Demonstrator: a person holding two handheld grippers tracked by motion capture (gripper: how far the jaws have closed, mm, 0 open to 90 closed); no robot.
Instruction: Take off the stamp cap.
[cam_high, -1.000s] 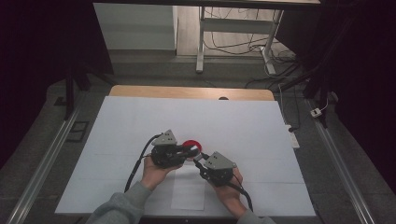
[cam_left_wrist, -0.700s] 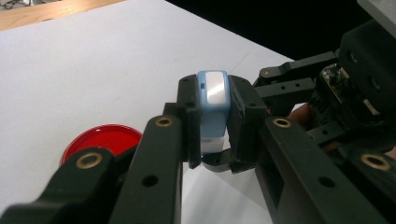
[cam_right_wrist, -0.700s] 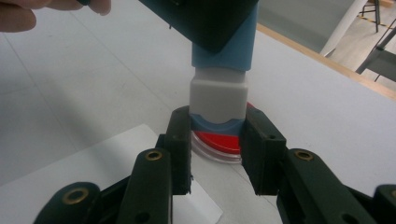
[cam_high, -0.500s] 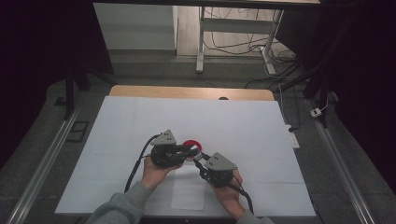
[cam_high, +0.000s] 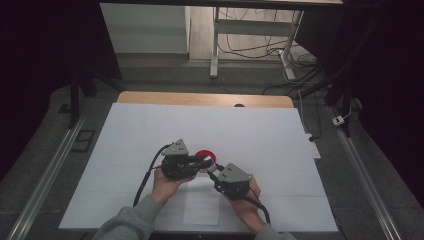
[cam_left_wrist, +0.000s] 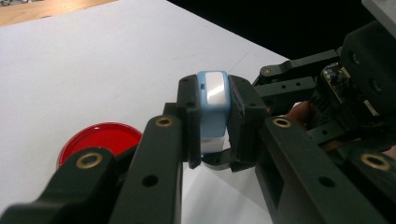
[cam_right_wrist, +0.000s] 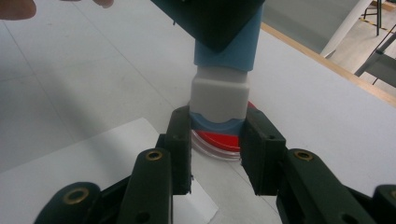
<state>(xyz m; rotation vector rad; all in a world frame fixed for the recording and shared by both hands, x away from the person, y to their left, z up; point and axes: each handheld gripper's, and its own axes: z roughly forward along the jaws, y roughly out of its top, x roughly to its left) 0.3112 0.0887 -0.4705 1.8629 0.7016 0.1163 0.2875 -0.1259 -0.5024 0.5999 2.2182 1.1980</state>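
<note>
Near the front middle of the white table (cam_high: 150, 130), you hold both grippers together over a single small object, a blue and white block (cam_left_wrist: 212, 109). Your left gripper (cam_left_wrist: 214, 126) is clamped on the blue upper part of the block; in the left gripper view its two black jaws press flat against the block's sides, with a pale glossy face showing on the end that points away from the camera. Your right gripper (cam_right_wrist: 217, 142) grips the other end: in the right gripper view its jaws close on a blue band (cam_right_wrist: 215, 123) just below the white middle section (cam_right_wrist: 219, 95), so both sets of fingers are tight on the same piece, one at each end.

Just beyond the block lies a round red dish (cam_high: 204, 155) with a clear rim, flat on the table. In the right gripper view the dish (cam_right_wrist: 219, 140) shows right behind the held end of the block, though you cannot tell from these views whether the block touches it. In the left gripper view the dish (cam_left_wrist: 100, 140) sits off to the lower left of the jaws.

Under your right hand (cam_high: 245, 200) a separate sheet of white paper (cam_high: 200, 207) lies on the table, close to its near edge. From above, your left hand (cam_high: 167, 182) is just beside the right one, the two grippers meeting tip to tip beside the dish.
</note>
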